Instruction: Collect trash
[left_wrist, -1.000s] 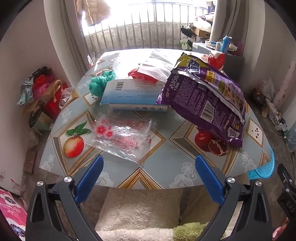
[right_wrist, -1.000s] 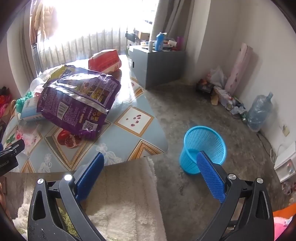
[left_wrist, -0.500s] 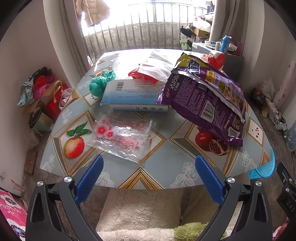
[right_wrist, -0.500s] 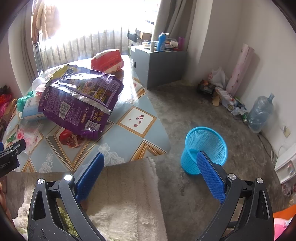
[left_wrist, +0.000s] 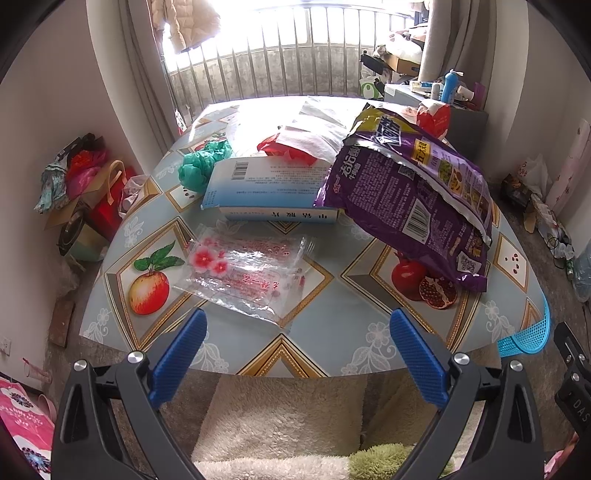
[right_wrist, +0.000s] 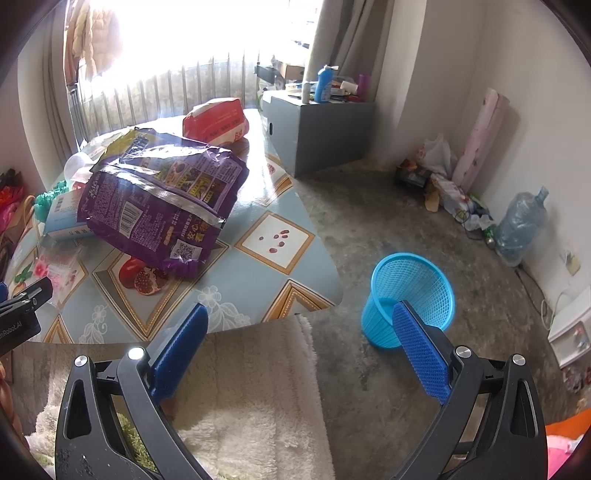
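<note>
Right behind my left gripper (left_wrist: 297, 352), near the tabletop (left_wrist: 332, 325) edge, lies a clear plastic wrapper (left_wrist: 245, 273), with the purple snack bag (left_wrist: 417, 199) off to its right. Both jaws wide open, empty; right gripper (right_wrist: 299, 345) too. I reckon the wrapper's light, floppy and slippery, so pinch its near edge.

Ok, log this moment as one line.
phase: pre-grasp | left gripper: open, empty | right gripper: open, empty | trash on table | blue basket: on floor
</note>
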